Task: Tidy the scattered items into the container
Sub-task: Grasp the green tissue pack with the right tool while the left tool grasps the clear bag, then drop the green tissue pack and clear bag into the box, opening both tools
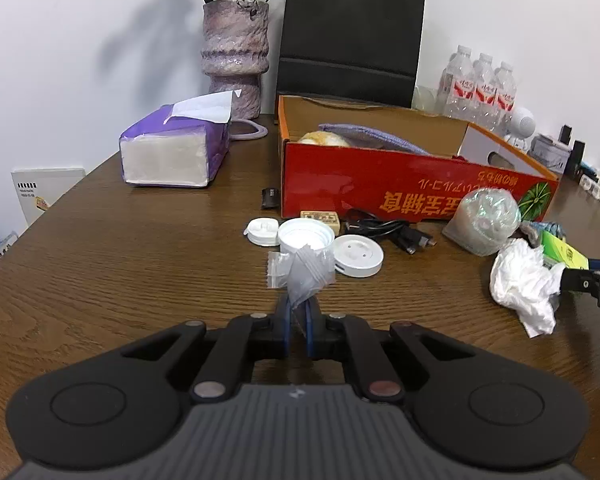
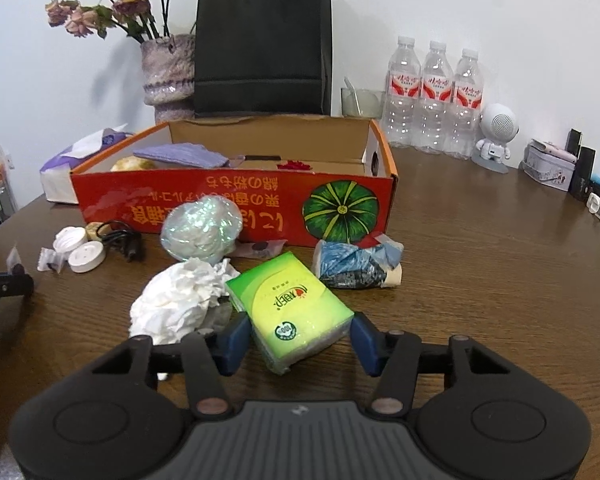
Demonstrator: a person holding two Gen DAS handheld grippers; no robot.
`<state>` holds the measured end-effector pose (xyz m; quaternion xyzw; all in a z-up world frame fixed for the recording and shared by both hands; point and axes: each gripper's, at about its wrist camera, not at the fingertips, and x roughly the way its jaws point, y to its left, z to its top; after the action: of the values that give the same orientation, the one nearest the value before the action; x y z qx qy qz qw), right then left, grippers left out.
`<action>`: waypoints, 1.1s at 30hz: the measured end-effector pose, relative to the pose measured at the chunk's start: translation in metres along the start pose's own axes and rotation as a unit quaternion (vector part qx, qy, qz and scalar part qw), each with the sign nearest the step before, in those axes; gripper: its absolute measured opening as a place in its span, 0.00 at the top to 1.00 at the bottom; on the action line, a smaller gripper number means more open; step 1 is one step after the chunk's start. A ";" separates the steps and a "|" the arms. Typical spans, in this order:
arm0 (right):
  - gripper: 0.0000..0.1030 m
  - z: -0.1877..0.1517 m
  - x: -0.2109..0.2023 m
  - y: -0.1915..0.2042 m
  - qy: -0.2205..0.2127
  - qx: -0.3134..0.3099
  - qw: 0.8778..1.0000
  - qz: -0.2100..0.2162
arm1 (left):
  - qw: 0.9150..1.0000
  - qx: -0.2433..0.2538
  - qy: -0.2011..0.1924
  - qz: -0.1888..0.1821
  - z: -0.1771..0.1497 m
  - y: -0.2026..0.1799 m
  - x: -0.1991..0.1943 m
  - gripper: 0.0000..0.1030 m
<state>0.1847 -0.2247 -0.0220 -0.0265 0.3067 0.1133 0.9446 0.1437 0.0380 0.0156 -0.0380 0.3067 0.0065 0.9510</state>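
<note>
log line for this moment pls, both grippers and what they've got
left gripper shut on small plastic bag | right gripper astride green tissue pack, grip unclear | red box behind, open | neither item in yet

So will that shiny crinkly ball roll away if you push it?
Probably only a little. The shiny ball looks like scrunched film, lumpy rather than smooth, so it should wobble and stop. It seems light and squashy, and the red box right behind it would likely block it.
</note>
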 end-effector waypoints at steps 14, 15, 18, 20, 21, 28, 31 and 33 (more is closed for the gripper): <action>0.48 0.031 -0.024 -0.004 -0.057 0.014 0.998 -0.005 | 0.997 -0.008 -0.055 -0.049 0.036 -0.014 -0.022 0.92; 0.48 0.037 -0.025 -0.002 -0.064 0.014 0.998 -0.004 | 0.997 -0.008 -0.061 -0.054 0.042 -0.018 -0.022 0.92; 0.48 0.056 -0.024 0.002 -0.083 0.010 0.996 0.002 | 0.995 -0.005 -0.078 -0.067 0.060 -0.028 -0.019 0.92; 0.48 0.068 -0.020 0.006 -0.091 0.008 0.996 0.005 | 0.993 -0.005 -0.089 -0.073 0.072 -0.036 -0.014 0.92; 0.48 0.073 -0.017 0.007 -0.094 0.007 0.996 0.006 | 0.993 -0.005 -0.093 -0.075 0.077 -0.039 -0.011 0.92; 0.48 0.109 0.021 0.010 -0.091 0.012 0.996 0.012 | 0.991 -0.016 -0.098 -0.090 0.112 -0.055 0.033 0.92; 0.48 0.120 0.045 0.010 -0.077 0.014 0.997 0.015 | 0.991 -0.023 -0.096 -0.089 0.120 -0.060 0.055 0.92; 0.48 0.126 0.060 0.010 -0.069 0.011 0.997 0.013 | 0.991 -0.027 -0.095 -0.087 0.124 -0.062 0.071 0.92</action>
<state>0.3017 -0.1882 0.0447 -0.0038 0.2423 0.1239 0.9623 0.2757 -0.0149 0.0791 -0.0898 0.2105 -0.0644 0.9713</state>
